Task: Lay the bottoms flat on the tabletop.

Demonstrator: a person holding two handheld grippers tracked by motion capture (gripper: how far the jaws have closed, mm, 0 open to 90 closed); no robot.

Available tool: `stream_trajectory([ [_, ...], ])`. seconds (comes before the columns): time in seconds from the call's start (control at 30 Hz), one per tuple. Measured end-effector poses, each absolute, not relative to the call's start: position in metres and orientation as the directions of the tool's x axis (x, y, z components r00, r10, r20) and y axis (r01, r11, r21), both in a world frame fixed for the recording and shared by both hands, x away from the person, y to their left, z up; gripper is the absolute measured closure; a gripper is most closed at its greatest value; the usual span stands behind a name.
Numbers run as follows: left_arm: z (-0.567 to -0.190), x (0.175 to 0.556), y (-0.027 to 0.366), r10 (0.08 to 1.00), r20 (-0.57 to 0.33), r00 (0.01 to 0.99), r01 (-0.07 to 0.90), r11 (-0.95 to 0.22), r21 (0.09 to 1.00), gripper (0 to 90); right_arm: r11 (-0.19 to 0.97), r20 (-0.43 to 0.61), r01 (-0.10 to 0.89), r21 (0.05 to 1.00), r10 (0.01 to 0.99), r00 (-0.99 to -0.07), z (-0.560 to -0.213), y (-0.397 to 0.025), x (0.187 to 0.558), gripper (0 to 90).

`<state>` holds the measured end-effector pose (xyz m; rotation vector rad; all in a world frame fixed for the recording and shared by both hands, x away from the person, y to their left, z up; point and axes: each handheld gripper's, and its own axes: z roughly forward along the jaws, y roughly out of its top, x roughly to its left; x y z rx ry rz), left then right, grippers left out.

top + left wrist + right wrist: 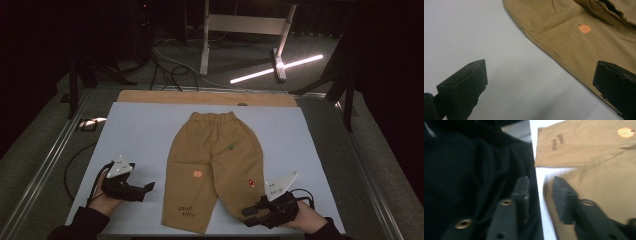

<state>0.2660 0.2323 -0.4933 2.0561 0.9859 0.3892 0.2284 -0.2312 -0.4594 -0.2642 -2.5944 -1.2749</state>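
- The tan child's trousers [215, 167] lie spread flat on the pale surface [135, 130], waistband at the far end, both leg hems at the near edge. No fold shows yet, so by my reading the work on them is at its very start: both legs remain to be gripped and folded.
- The left gripper [148, 187] sits on the bare surface just left of the left leg, apart from the cloth. In the left gripper view its jaws stand wide apart with nothing between them; the leg's outer seam [554, 53] runs across ahead of them, and the right jaw overlaps the cloth's edge in that view. The small orange pumpkin print [584, 28] lies farther up the leg.
- The right gripper [251, 212] is at the near hem of the right leg. In the right gripper view its jaws are parted, one over the tan cloth, the other over dark fabric beyond the surface's edge; no cloth is pinched.
- The "good time" lettering [557, 142] marks the other leg's hem.
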Motion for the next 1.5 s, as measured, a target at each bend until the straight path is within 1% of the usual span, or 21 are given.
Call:
stream_trajectory([
  [0.03, -0.493, 0.266, 0.232, 0.758, -0.065, 0.649, 0.512, -0.372, 0.774, 0.5, 0.603, 0.285, 0.267, 0.752, 0.067, -0.956, -0.459, -0.232, 0.228, 59.7],
  [0.07, -0.493, 0.266, 0.232, 0.758, -0.065, 0.649, 0.512, -0.372, 0.774, 0.5, 0.603, 0.285, 0.267, 0.752, 0.067, -0.956, -0.459, -0.232, 0.228, 59.7],
  [0.1, -0.494, 0.266, 0.232, 0.758, -0.064, 0.649, 0.512, -0.373, 0.774, 0.5, 0.584, 0.265, 0.285, 0.760, 0.122, -0.957, -0.457, -0.235, 0.230, 57.2],
  [0.17, -0.494, 0.266, 0.232, 0.758, -0.066, 0.648, 0.512, -0.370, 0.775, 0.5, 0.563, 0.243, 0.312, 0.766, 0.195, -0.950, -0.456, -0.240, 0.234, 55.0],
  [0.27, -0.494, 0.266, 0.232, 0.757, -0.064, 0.650, 0.511, -0.373, 0.775, 0.5, 0.525, 0.213, 0.350, 0.775, 0.304, -0.928, -0.458, -0.251, 0.244, 53.8],
  [0.37, -0.493, 0.266, 0.232, 0.759, -0.065, 0.648, 0.511, -0.369, 0.777, 0.5, 0.498, 0.184, 0.414, 0.762, 0.447, -0.875, -0.466, -0.262, 0.253, 53.8],
  [0.47, -0.493, 0.265, 0.232, 0.758, -0.065, 0.649, 0.510, -0.370, 0.776, 0.5, 0.472, 0.157, 0.463, 0.750, 0.553, -0.818, -0.476, -0.274, 0.260, 54.5],
  [0.53, -0.493, 0.265, 0.231, 0.757, -0.062, 0.651, 0.508, -0.373, 0.776, 0.5, 0.484, 0.121, 0.485, 0.728, 0.605, -0.787, -0.482, -0.280, 0.261, 54.5],
  [0.6, -0.493, 0.265, 0.231, 0.756, -0.063, 0.651, 0.507, -0.373, 0.777, 0.5, 0.481, 0.110, 0.487, 0.729, 0.620, -0.777, -0.484, -0.281, 0.261, 55.4],
  [0.63, -0.493, 0.265, 0.231, 0.756, -0.063, 0.651, 0.507, -0.373, 0.777, 0.5, 0.474, 0.111, 0.500, 0.725, 0.637, -0.763, -0.487, -0.284, 0.260, 55.4],
  [0.67, -0.493, 0.265, 0.232, 0.758, -0.066, 0.649, 0.510, -0.369, 0.777, 0.5, 0.476, 0.087, 0.510, 0.717, 0.664, -0.742, -0.491, -0.286, 0.259, 56.4],
  [0.77, -0.492, 0.265, 0.232, 0.756, -0.063, 0.651, 0.508, -0.372, 0.777, 0.5, 0.442, 0.130, 0.562, 0.699, 0.694, -0.708, -0.498, -0.287, 0.258, 56.4],
  [0.8, -0.492, 0.265, 0.232, 0.756, -0.061, 0.652, 0.506, -0.373, 0.777, 0.5, 0.445, 0.136, 0.567, 0.693, 0.692, -0.709, -0.501, -0.286, 0.258, 56.4],
  [0.9, -0.492, 0.265, 0.233, 0.757, -0.064, 0.650, 0.506, -0.370, 0.779, 0.5, 0.474, 0.108, 0.573, 0.669, 0.700, -0.706, -0.506, -0.284, 0.254, 57.9],
  [0.93, -0.492, 0.266, 0.233, 0.757, -0.063, 0.650, 0.506, -0.369, 0.780, 0.5, 0.478, 0.112, 0.602, 0.639, 0.717, -0.688, -0.511, -0.282, 0.253, 60.7],
  [0.97, -0.492, 0.265, 0.233, 0.757, -0.064, 0.650, 0.505, -0.367, 0.781, 0.5, 0.475, 0.091, 0.595, 0.648, 0.728, -0.679, -0.512, -0.280, 0.250, 64.3],
  [1.03, -0.491, 0.265, 0.233, 0.759, -0.067, 0.648, 0.506, -0.363, 0.782, 0.5, 0.497, 0.053, 0.590, 0.637, 0.735, -0.676, -0.511, -0.277, 0.249, 70.8],
  [1.17, -0.491, 0.265, 0.232, 0.757, -0.063, 0.650, 0.504, -0.367, 0.782, 0.5, 0.512, 0.034, 0.581, 0.633, 0.732, -0.681, -0.511, -0.271, 0.248, 80.8],
  [1.2, -0.491, 0.265, 0.232, 0.757, -0.063, 0.650, 0.504, -0.367, 0.782, 0.5, 0.512, 0.034, 0.581, 0.633, 0.732, -0.681, -0.511, -0.271, 0.248, 80.8],
  [1.27, -0.491, 0.265, 0.233, 0.758, -0.067, 0.649, 0.504, -0.362, 0.784, 0.5, 0.518, 0.021, 0.579, 0.630, 0.734, -0.679, -0.510, -0.267, 0.246, 87.7],
  [1.5, -0.491, 0.265, 0.232, 0.753, -0.068, 0.654, 0.503, -0.366, 0.783, 0.5, 0.503, 0.029, 0.611, 0.611, 0.757, -0.652, -0.506, -0.272, 0.247, 89.5],
])
